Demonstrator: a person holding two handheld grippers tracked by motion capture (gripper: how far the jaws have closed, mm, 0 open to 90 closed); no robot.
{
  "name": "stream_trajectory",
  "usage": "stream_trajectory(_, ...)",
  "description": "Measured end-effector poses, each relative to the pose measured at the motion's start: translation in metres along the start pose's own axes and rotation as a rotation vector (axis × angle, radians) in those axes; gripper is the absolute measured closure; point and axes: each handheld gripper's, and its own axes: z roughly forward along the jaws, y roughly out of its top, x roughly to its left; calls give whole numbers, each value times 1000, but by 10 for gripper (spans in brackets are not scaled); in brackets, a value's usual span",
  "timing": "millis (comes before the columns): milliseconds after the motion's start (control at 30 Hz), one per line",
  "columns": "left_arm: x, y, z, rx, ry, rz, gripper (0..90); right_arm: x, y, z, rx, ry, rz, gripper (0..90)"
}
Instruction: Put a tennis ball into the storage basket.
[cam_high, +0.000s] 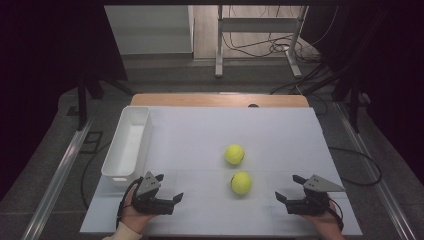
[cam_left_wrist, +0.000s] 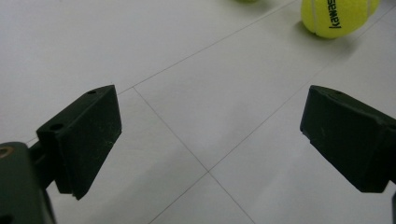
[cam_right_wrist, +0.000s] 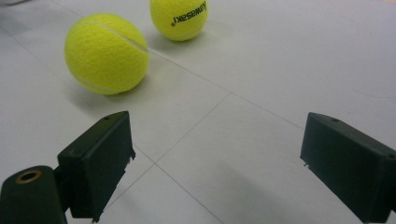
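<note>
Both grippers, left (cam_high: 169, 188) and right (cam_high: 288, 187), jaws spread, empty, resting at near table edge. Near ball (cam_high: 241, 182) between them, far ball (cam_high: 234, 154) just beyond; bin (cam_high: 116, 165) at left. Risk: off-centre closing would likely nudge ball into rolling away.

- In my left gripper view, the near tennis ball (cam_left_wrist: 335, 16) carries black lettering "kawasaki", cut off by the top edge.
- In my right gripper view, the far tennis ball (cam_right_wrist: 179, 17), just behind the near tennis ball (cam_right_wrist: 106, 52), reads "kawasaki" upside down.
</note>
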Motion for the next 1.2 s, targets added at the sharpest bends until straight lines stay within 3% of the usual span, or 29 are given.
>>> stream_trajectory(533,1,2,2,-5,-22,0,67,0,-3,0,24,-8,-5,116)
stream_trajectory(667,1,3,3,-2,-24,-1,68,3,-2,1,45,-16,-27,121)
stream_trajectory(867,0,3,3,4,-13,-17,68,5,-2,1,39,3,-38,123)
stream_trajectory(1200,-1,2,2,7,-16,-10,70,5,-1,2,38,15,-38,126)
